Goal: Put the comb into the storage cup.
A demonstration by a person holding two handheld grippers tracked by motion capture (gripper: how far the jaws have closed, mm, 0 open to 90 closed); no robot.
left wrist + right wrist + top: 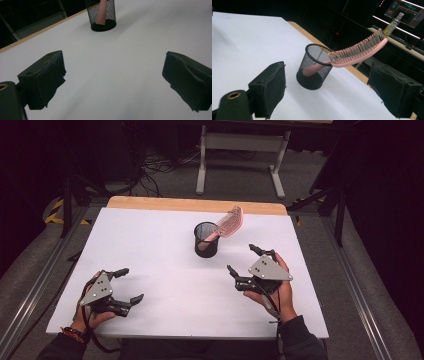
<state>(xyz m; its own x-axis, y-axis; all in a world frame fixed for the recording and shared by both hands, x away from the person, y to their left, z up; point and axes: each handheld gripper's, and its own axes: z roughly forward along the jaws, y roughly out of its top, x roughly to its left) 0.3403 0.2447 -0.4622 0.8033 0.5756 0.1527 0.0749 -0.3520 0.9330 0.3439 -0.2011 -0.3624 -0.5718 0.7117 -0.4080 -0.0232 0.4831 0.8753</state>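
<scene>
On the white table [165, 265], a mesh cup [206, 240] holds a pink hairbrush [229, 222] handle-down; both grippers gape empty.

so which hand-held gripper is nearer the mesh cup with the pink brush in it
Right. The right hand-held gripper sits just right of the mesh cup, towards the person; the left hand-held gripper is farther off, down left.

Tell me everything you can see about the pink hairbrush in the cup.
The hairbrush looks like pink plastic, with a curved head and rows of grey-tipped bristles. Its handle stands inside the black mesh cup, and it leans on the rim with its head jutting out past the table's far edge. Neither gripper touches it.
</scene>
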